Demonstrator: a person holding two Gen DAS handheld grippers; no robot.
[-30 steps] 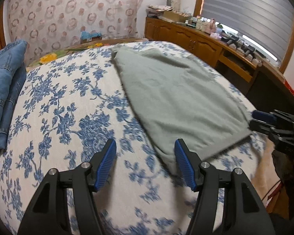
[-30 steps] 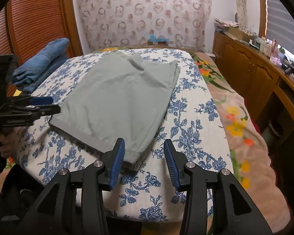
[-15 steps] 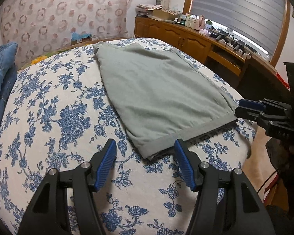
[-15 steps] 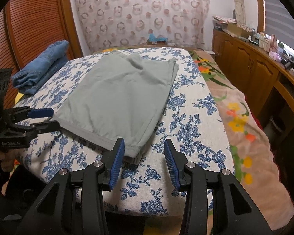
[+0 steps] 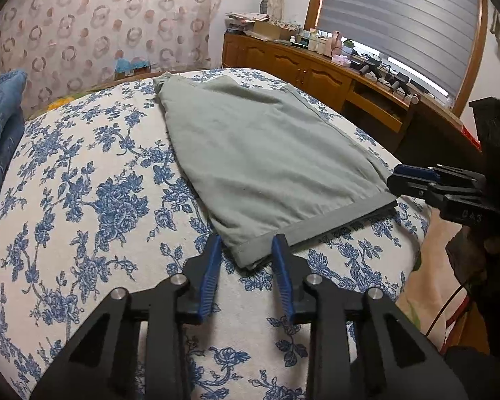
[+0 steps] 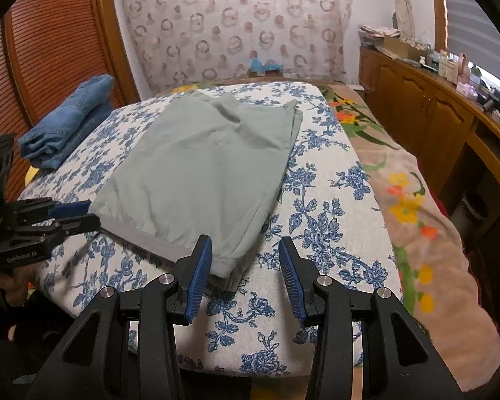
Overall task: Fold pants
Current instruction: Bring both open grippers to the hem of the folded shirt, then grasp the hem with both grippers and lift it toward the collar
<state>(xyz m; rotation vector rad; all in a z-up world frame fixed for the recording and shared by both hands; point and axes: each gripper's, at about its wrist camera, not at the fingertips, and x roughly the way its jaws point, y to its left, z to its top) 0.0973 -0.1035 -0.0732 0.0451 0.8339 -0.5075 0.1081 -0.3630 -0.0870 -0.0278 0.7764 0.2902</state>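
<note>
Grey-green pants (image 5: pixel 266 153) lie folded lengthwise and flat on a bed with a blue-flowered cover (image 5: pixel 83 200), hem toward me. My left gripper (image 5: pixel 246 243) straddles the hem's left corner; its jaws are closing, the cloth lies between them and is not bunched or pinched. In the right wrist view the pants (image 6: pixel 203 173) run away from me. My right gripper (image 6: pixel 245 250) is open at the hem's right corner, which lies by its left finger (image 6: pixel 200 263). Each gripper also shows in the other's view: the right gripper (image 5: pixel 396 176) and the left gripper (image 6: pixel 83 213).
Folded blue jeans (image 6: pixel 66 123) sit at the bed's far left. A peach flowered blanket (image 6: pixel 416 200) covers the bed's right side. Wooden cabinets (image 5: pixel 300 66) with clutter run under the window. A slatted wooden door (image 6: pixel 50 50) stands on the left.
The left gripper has swung right onto the hem's left corner and its jaws have narrowed around it. The right gripper has kept still.
</note>
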